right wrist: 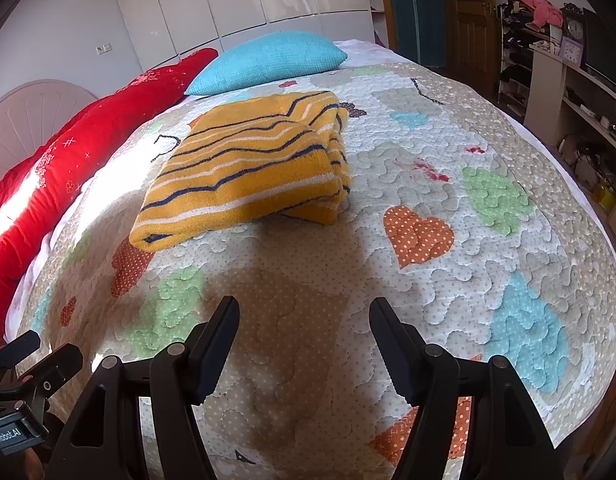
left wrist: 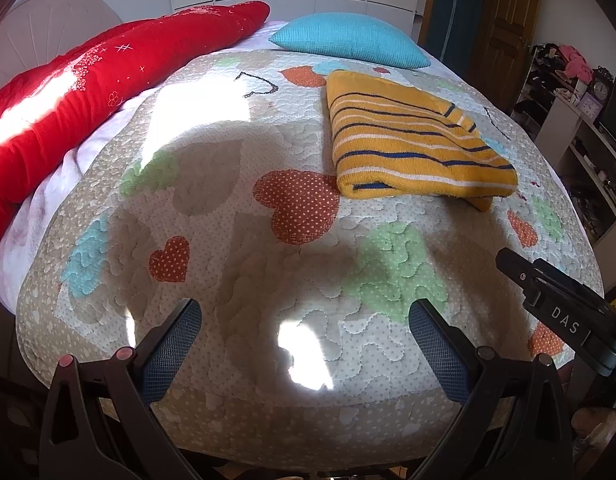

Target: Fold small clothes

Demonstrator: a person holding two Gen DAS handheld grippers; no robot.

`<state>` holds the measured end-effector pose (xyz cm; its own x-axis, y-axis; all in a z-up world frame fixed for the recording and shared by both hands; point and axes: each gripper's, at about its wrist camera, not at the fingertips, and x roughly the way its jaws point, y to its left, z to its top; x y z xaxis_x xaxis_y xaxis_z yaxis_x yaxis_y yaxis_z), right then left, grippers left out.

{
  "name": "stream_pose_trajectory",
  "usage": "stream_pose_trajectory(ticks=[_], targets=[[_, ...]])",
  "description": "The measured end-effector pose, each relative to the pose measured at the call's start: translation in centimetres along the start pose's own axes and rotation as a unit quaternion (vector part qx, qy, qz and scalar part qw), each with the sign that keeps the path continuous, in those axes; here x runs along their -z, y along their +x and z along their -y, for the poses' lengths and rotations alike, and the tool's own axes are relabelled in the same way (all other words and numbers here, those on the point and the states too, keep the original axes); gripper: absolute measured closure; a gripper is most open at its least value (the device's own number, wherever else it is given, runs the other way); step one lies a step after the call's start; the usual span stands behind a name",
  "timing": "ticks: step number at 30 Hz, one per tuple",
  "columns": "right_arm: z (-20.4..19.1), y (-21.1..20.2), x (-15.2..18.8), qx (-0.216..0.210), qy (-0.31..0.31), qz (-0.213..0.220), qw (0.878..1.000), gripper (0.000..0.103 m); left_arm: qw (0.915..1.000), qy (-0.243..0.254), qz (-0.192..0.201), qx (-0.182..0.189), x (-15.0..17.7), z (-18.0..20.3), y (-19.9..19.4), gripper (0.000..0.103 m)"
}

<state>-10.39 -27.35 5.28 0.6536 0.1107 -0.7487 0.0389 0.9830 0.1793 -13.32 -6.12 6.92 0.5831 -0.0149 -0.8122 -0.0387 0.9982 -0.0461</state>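
**Striped garment folded; both tongs empty and held back**

The left gripper [left wrist: 304,328] is seen with its blue-padded jaws spread wide, and nothing is held between them; only the quilted bedspread [left wrist: 236,264] lies below. The right gripper [right wrist: 304,328] is likewise held wide apart and empty, above a shaded patch of the same quilt. Neither pair of tongs is touching any cloth, and both are kept near the foot edge of the bed, well apart from the garment.

Further out, the yellow striped garment [right wrist: 244,172] is found lying on the bedspread as a compact, layered rectangle, its edges roughly squared and one folded layer peeking out beneath at the side. It rests near the middle of the bed, just short of the turquoise pillow [right wrist: 268,60] and beside the long red cushion [left wrist: 108,80].

The folding of this piece is judged to be essentially finished. No other loose small garment is visible on the bed, so what remains, if anything, cannot be told from these views.
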Motion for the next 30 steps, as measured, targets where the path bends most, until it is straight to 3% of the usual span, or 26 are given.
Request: stream_pose_trajectory(ticks=[30], targets=[[0.1,0.1,0.4,0.005,-0.004,-0.004,1.0,0.029,0.9996,-0.007,-0.022,0.017,0.6,0.0,1.0,0.0]])
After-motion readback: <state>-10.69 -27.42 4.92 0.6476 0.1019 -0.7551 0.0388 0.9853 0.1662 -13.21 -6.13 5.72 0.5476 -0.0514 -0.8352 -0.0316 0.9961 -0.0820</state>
